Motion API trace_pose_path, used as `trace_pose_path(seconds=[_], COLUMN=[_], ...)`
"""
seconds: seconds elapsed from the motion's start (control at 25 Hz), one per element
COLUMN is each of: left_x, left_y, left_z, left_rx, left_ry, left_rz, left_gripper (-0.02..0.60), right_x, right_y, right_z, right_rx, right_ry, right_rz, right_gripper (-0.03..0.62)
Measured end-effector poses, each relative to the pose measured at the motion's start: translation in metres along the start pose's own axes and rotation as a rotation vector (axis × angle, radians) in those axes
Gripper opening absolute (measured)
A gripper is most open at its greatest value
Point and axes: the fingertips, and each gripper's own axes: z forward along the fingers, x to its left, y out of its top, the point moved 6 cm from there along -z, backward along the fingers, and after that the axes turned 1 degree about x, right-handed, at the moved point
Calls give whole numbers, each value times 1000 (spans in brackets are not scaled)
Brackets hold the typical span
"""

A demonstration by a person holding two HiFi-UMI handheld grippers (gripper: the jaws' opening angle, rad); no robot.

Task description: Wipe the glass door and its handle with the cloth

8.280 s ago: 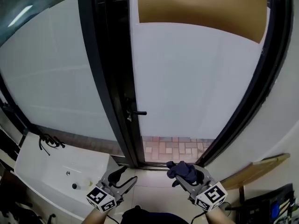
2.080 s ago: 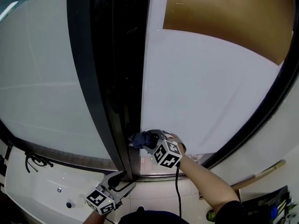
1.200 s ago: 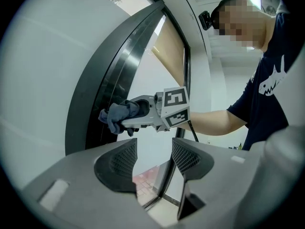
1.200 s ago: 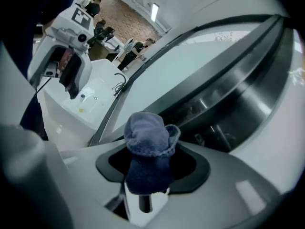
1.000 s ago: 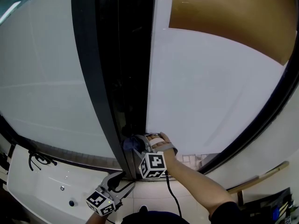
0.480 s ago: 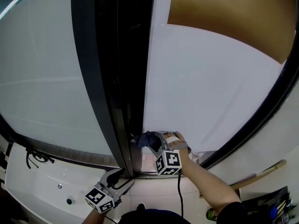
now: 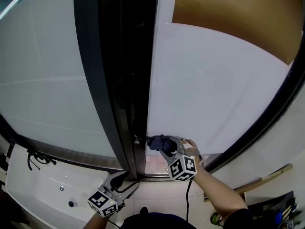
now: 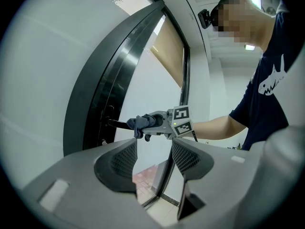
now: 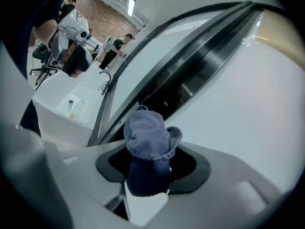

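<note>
Head view. The glass door [image 7: 214,94] fills the field from 12 to 4 o'clock. Its pane is frosted white, with a tan panel [image 7: 238,18] behind it at 1 o'clock. The black frame [image 7: 112,80] runs from 12 o'clock down to 6 o'clock.

The handle [image 7: 140,138], a short black lever, projects from the frame just below centre and points toward 3 o'clock. The cloth [image 7: 157,141], a dark blue wad, lies at 3 o'clock of the handle and meets its free end.

The right gripper [image 7: 164,147] comes in from 5 o'clock, near the door's lower edge. In the right gripper view its jaws are closed on the cloth, which bulges up and out past them toward the frame.

The left gripper [image 7: 121,181] hangs low at 7 o'clock, well apart from the door and pointing toward its foot. In the left gripper view its jaws stand partly open with nothing between them; through the gap show the door's foot and the floor.

A white sink [image 7: 43,190] sits at 8 o'clock, below the fixed pane at left.
</note>
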Motion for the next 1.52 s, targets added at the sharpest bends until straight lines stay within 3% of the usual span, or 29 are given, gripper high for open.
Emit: trace_pose_path(seconds=[0.2, 0.52, 0.76, 0.88, 1.16, 1.52], left_x=[8, 19, 30, 33, 41, 39], left_y=[-5, -8, -14, -18, -17, -13], left_z=[-9, -19, -27, -28, -22, -12], left_rx=[0, 17, 35, 43, 43, 40], left_ry=[16, 30, 53, 56, 43, 16], left_rz=[-13, -30, -50, -57, -60, -48], left_gripper=[227, 227, 227, 227, 227, 227], right_x=[50, 47, 33, 35, 43, 54], right_y=[-12, -7, 7, 7, 3, -42], right_z=[15, 76, 115, 122, 127, 117], right_rx=[-20, -78, -128, -127, -61, 50], right_ry=[129, 188, 172, 181, 213, 198], right_rz=[91, 686, 892, 905, 743, 787], right_gripper=[201, 201, 199, 196, 195, 193])
